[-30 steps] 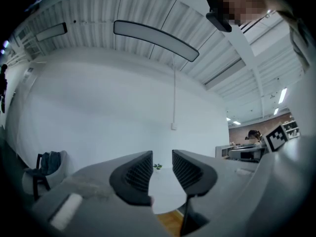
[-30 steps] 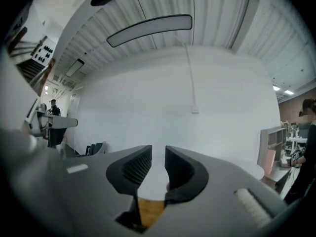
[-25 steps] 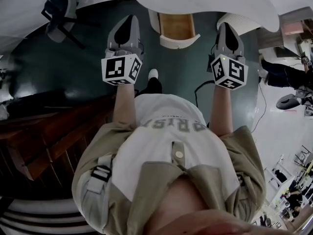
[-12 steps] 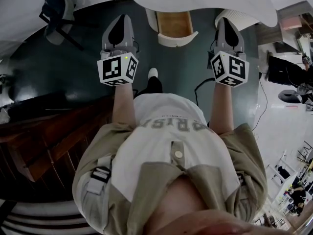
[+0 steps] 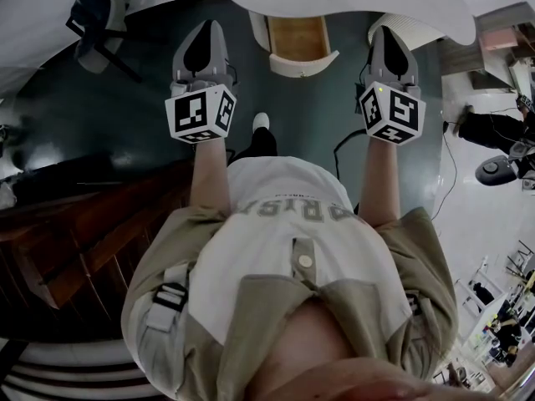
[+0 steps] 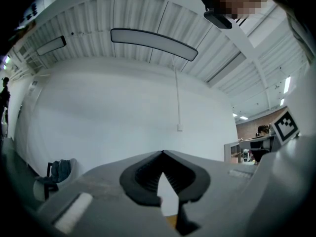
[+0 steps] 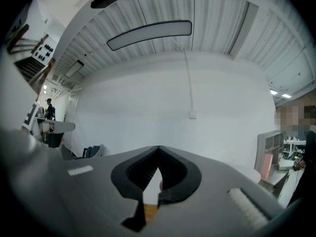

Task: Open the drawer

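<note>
The drawer (image 5: 298,40) shows at the top middle of the head view, pulled out from under a white top, with a wooden inside and a curved white front (image 5: 306,65). My left gripper (image 5: 206,27) is held level to the drawer's left and my right gripper (image 5: 385,30) to its right, both apart from it. In the left gripper view the left gripper (image 6: 162,152) has its jaws closed tip to tip with nothing between them. The right gripper (image 7: 158,147) looks the same in the right gripper view, and both face a plain white wall.
A chair (image 5: 100,19) with clothing on it stands at the upper left on the dark floor. Dark wooden furniture (image 5: 84,232) fills the left side. A cable (image 5: 343,149) lies on the floor near my right arm. An office chair (image 5: 497,170) sits at the far right.
</note>
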`<state>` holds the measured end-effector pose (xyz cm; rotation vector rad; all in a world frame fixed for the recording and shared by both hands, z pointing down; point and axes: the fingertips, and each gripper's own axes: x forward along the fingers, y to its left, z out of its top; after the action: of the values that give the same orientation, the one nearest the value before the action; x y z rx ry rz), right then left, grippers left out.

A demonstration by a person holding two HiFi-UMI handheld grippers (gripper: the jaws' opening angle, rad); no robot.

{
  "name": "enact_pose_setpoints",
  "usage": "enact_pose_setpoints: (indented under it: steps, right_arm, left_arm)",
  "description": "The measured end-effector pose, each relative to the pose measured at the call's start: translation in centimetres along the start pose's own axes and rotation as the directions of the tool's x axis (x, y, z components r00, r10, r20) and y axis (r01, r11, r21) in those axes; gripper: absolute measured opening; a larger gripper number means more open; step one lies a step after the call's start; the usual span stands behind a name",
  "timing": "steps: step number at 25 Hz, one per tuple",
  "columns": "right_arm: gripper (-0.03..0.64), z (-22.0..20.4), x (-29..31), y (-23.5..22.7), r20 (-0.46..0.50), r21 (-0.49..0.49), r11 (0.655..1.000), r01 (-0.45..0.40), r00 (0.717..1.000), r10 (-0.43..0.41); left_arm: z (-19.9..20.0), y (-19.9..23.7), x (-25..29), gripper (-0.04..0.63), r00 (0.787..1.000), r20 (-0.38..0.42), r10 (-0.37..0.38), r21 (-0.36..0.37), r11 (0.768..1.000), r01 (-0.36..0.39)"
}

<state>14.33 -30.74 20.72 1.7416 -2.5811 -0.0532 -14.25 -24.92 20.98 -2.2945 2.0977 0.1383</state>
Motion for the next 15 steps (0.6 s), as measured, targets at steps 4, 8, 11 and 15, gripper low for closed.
enact_pose_setpoints:
  steps: [4, 8, 11, 15]
  right_arm:
    - [0.002, 0.16, 0.11, -0.27, 0.006, -0.003, 1.000, -0.004, 1.000, 0.004]
    - [0.001, 0.10, 0.24, -0.52, 0.004, -0.006, 1.000, -0.008, 1.000, 0.008]
    - [0.000, -0.01, 0.13, -0.48, 0.002, -0.008, 1.000, -0.011, 1.000, 0.011]
    - [0.002, 0.09, -0.06, -0.46, 0.006, -0.010, 1.000, -0.013, 1.000, 0.013]
  left_arm:
    - [-0.18, -0.16, 0.20, 0.006, 1.000, -0.003, 0.002, -0.004, 1.000, -0.002]
    - [-0.41, -0.18, 0.39, 0.006, 1.000, -0.008, 0.008, -0.011, 1.000, -0.008]
    - [-0.46, -0.13, 0.38, 0.006, 1.000, -0.007, 0.013, -0.013, 1.000, -0.014]
    - [-0.54, -0.17, 0.30, 0.006, 1.000, -0.008, 0.015, -0.015, 1.000, -0.015]
